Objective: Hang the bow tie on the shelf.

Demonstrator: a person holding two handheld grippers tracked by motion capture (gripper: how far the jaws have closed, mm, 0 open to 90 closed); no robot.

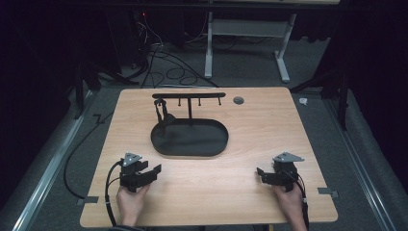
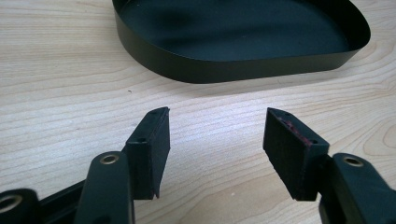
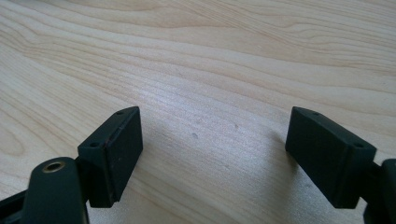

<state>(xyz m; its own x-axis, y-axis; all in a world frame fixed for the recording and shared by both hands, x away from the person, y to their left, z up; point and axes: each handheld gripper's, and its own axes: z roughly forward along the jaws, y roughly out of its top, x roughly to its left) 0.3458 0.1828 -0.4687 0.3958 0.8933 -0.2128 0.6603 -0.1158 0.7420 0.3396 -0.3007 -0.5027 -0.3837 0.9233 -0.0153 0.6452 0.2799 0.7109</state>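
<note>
The fingers [image 2: 149, 149] of the left gripper [image 2: 215, 140] are spread wide in the left gripper view, and we see nothing between them, only the bare wood of the table [image 2: 56, 84]. Above them, in the upper part of this frame, lies the black oval tray [image 2: 233, 65]; its low wall is near the fingertips but does not touch them.

In the right gripper view, the fingers [image 3: 114, 154] of the right gripper [image 3: 215, 149] are also spread apart and hold nothing. Behind them we see plain wood grain.

In the high view, the tray [image 1: 190, 151] sits in the middle of the table [image 1: 269, 125], a little toward the far edge. A black rack [image 1: 188, 96] with small hooks stands at its far rim, and a dark thing hangs from the hook at the left; we cannot tell what it is. The left gripper [image 1: 153, 172] is at the lower left of the frame, pointing toward the tray, with a hand [image 1: 130, 199] behind it. The right gripper [image 1: 262, 174] is at the lower right, well apart from the tray, in the other hand [image 1: 291, 202].
</note>
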